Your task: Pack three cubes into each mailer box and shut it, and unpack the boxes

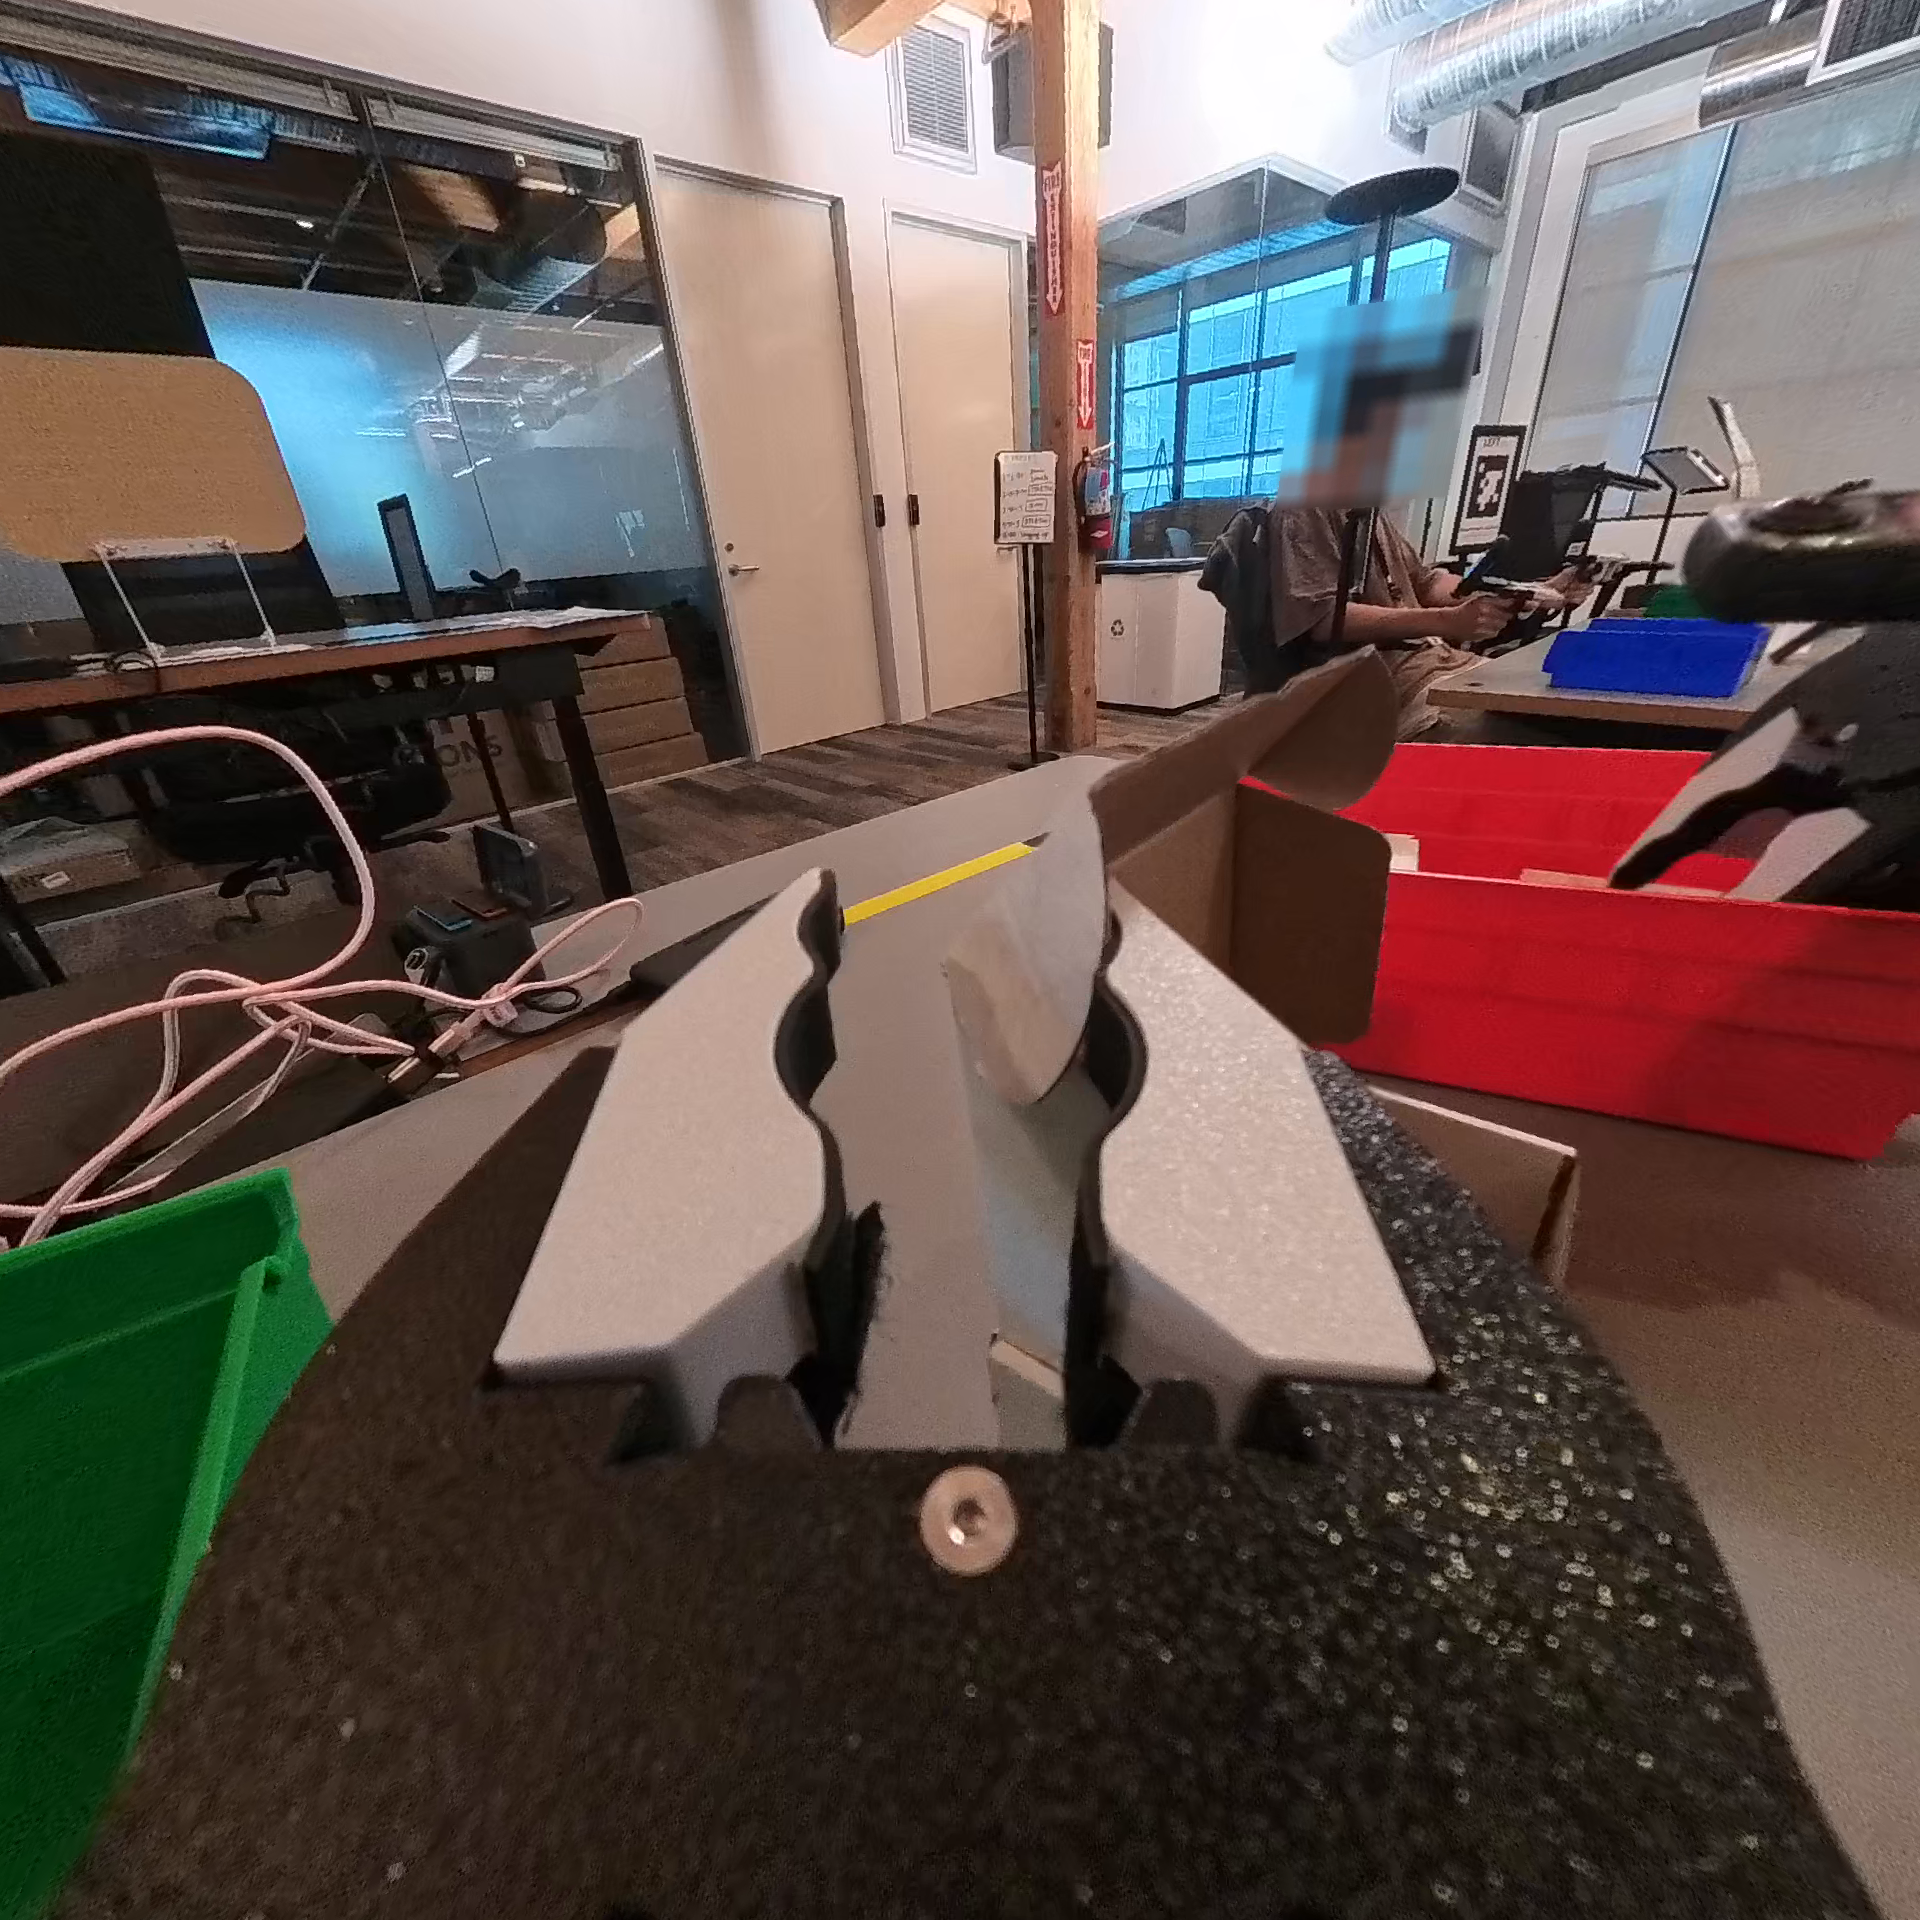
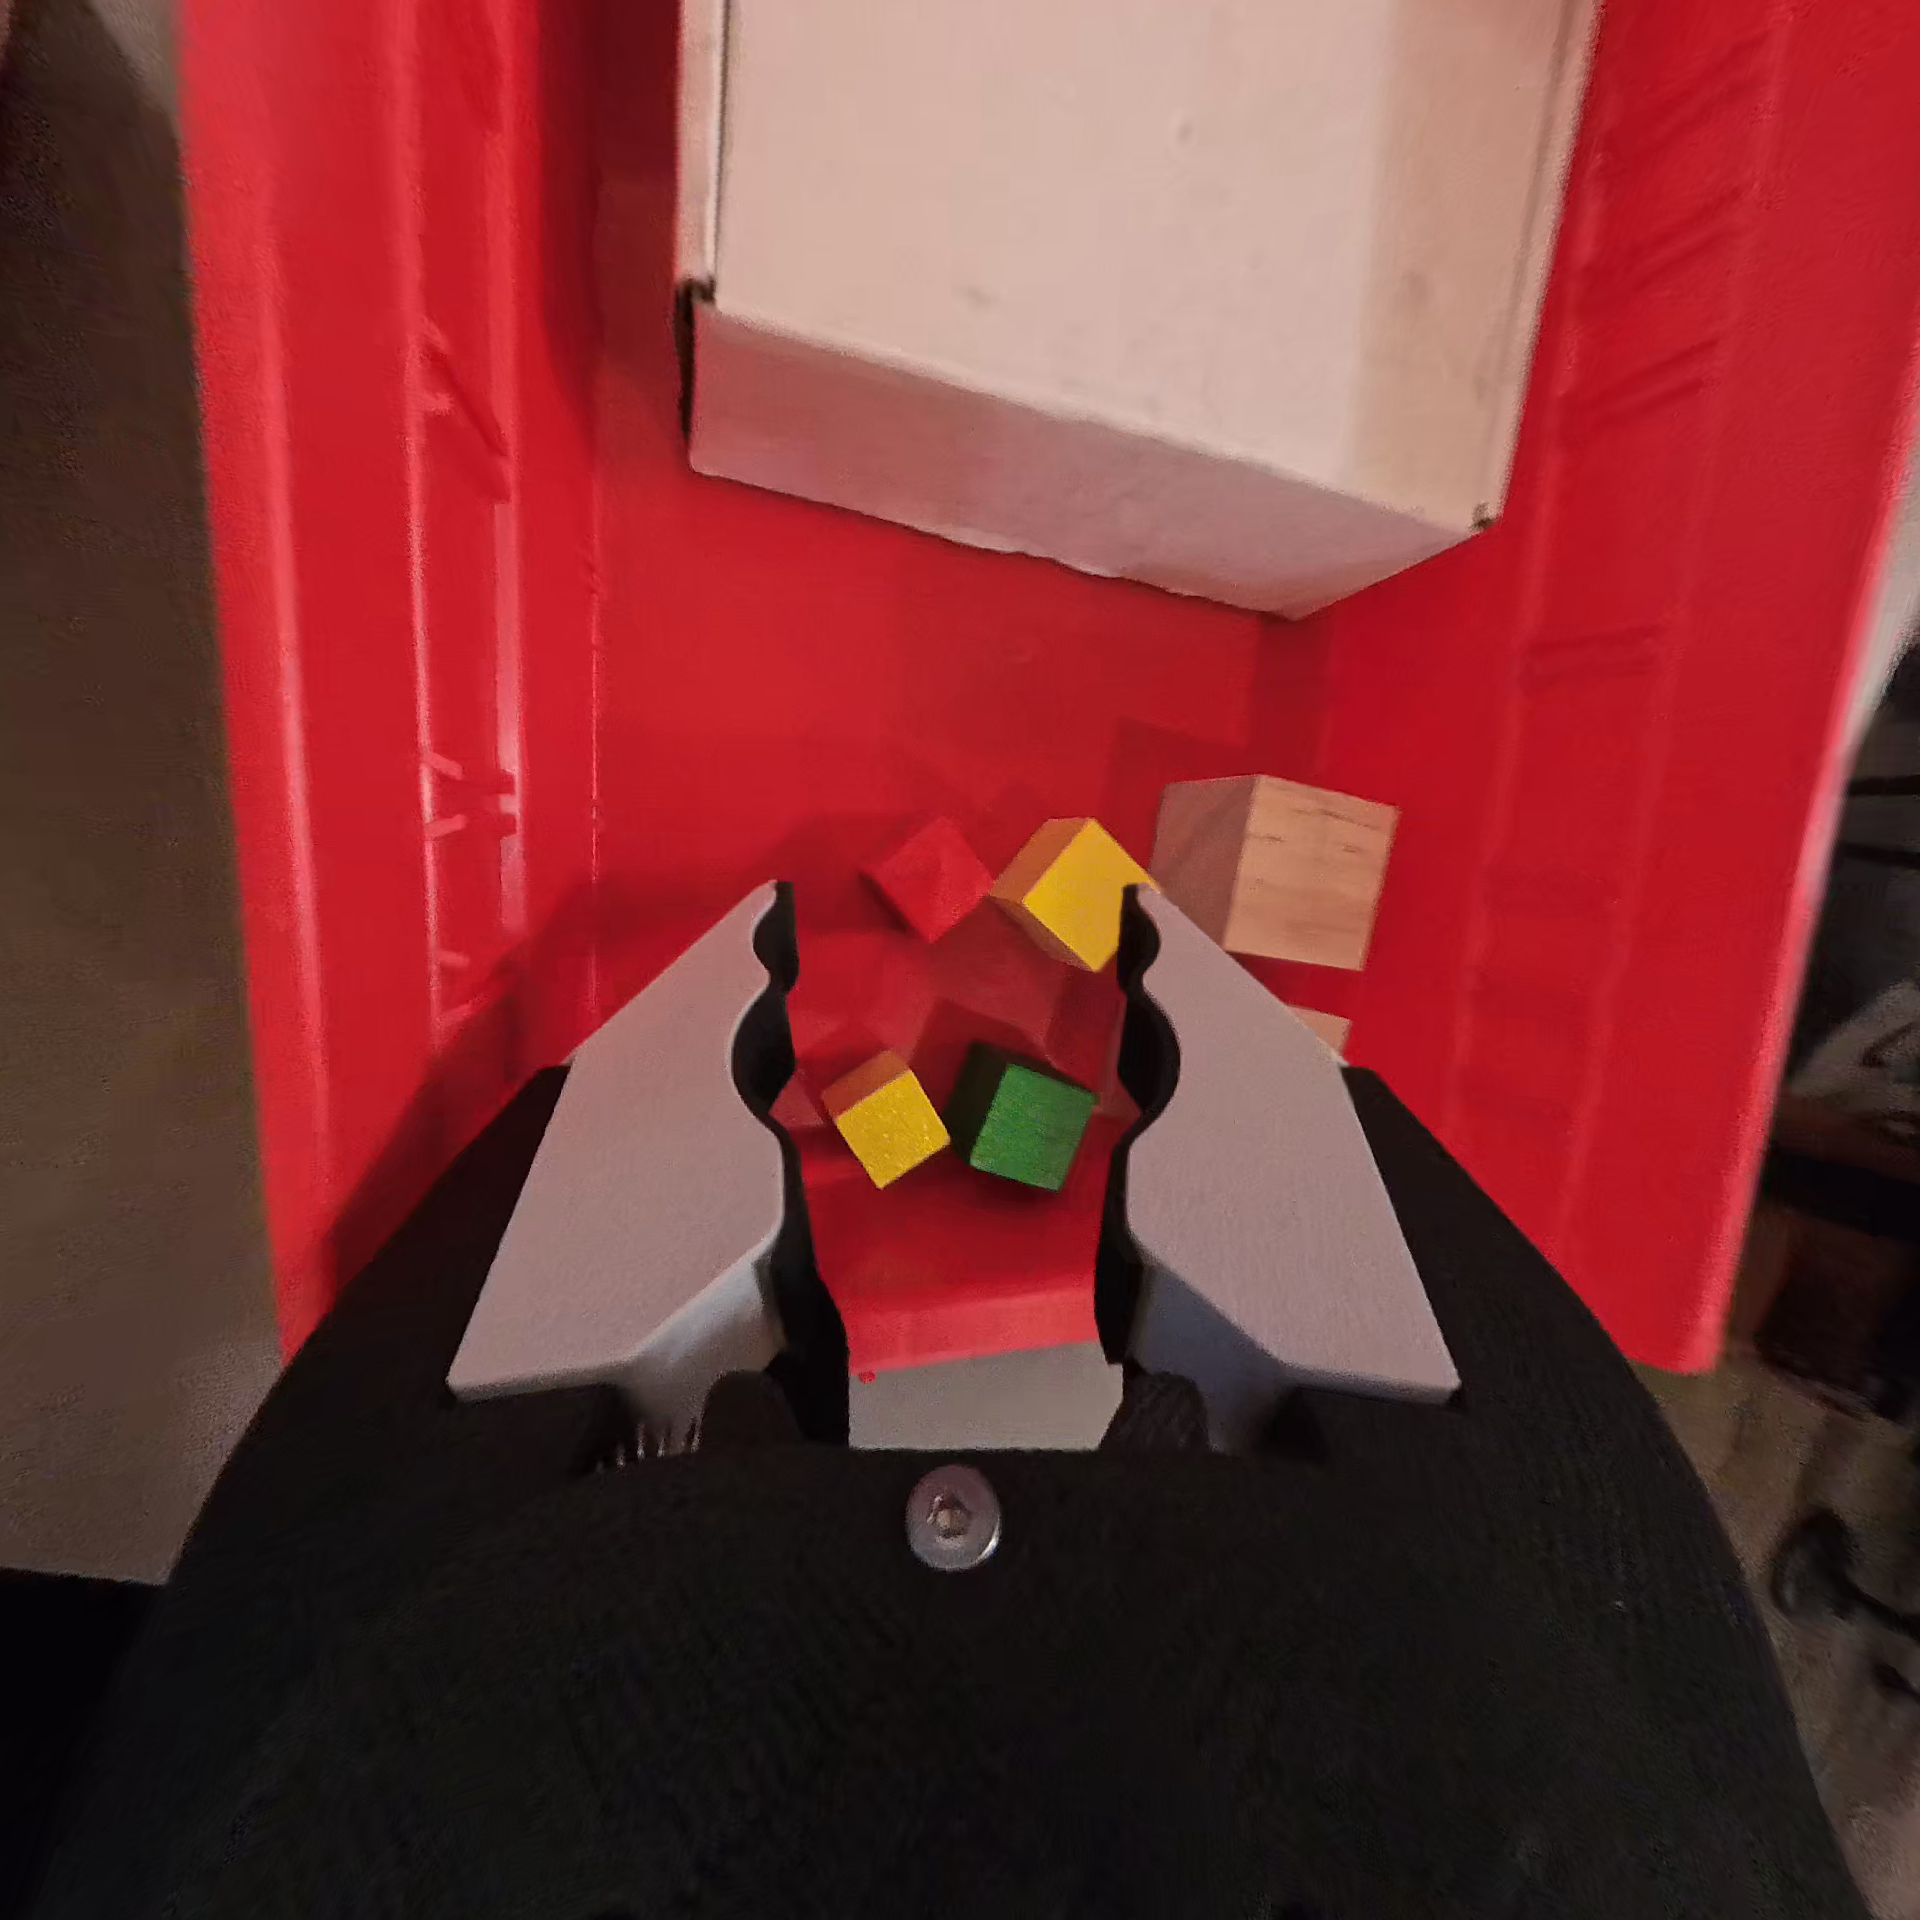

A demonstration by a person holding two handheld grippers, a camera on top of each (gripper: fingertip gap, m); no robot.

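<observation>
The left gripper [image 1: 966, 956] stands apart around a white mailer box flap [image 1: 1029, 997]; whether it pinches is unclear. The right gripper [image 2: 956, 935] gapes bare over small yellow [image 2: 891, 1132] and green cubes [image 2: 1023, 1127] in the red bin [image 2: 416, 727]; beyond, a shut white box [image 2: 1091, 312].

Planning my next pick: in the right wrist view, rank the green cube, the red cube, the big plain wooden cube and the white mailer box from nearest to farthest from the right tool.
1. Green cube, between the open fingers.
2. Red cube, just past the fingertips, left of centre.
3. Wooden cube, beyond the right fingertip; close to the red cube's rank.
4. White mailer box, at the bin's far end.
</observation>
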